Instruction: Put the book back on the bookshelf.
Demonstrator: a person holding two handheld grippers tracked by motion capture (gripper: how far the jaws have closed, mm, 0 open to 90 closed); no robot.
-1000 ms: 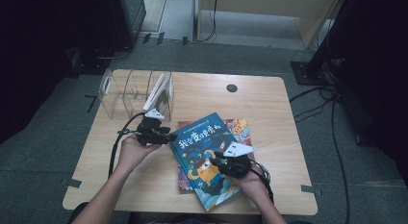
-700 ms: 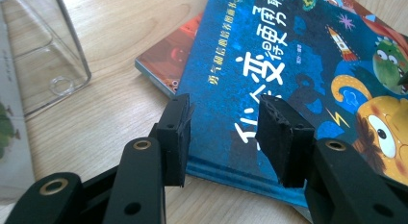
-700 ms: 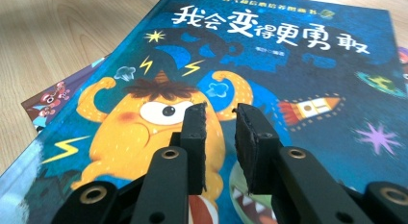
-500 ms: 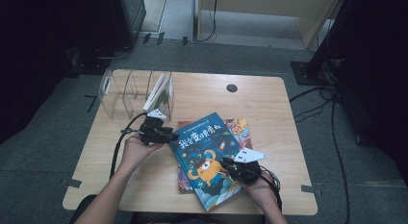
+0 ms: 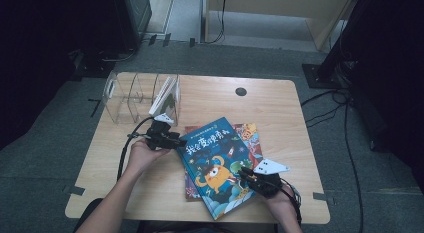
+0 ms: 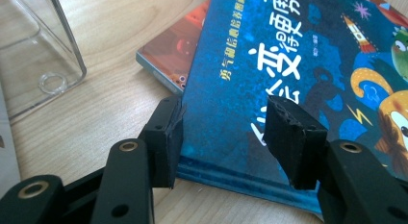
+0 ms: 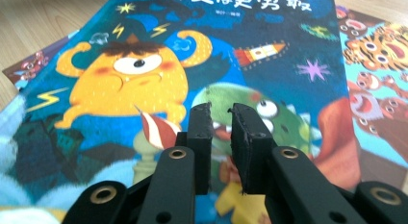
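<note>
High view: blue book [image 5: 216, 165] flat on table [image 5: 280, 110], atop second book [image 5: 248, 138], not yet in clear rack [image 5: 135, 95] beyond left gripper [image 5: 176, 141]. Left gripper apart, just opening, straddling book's corner unclamped; right gripper [image 7: 222, 119] nearly together over cover, nothing between. Lift and filing judged outstanding.

The left black two-jaw claw [image 5: 176, 140] has just been opening, jaws spread wide; the right black claw [image 5: 243, 173] has its jaws nearly together, with a narrow gap.
</note>
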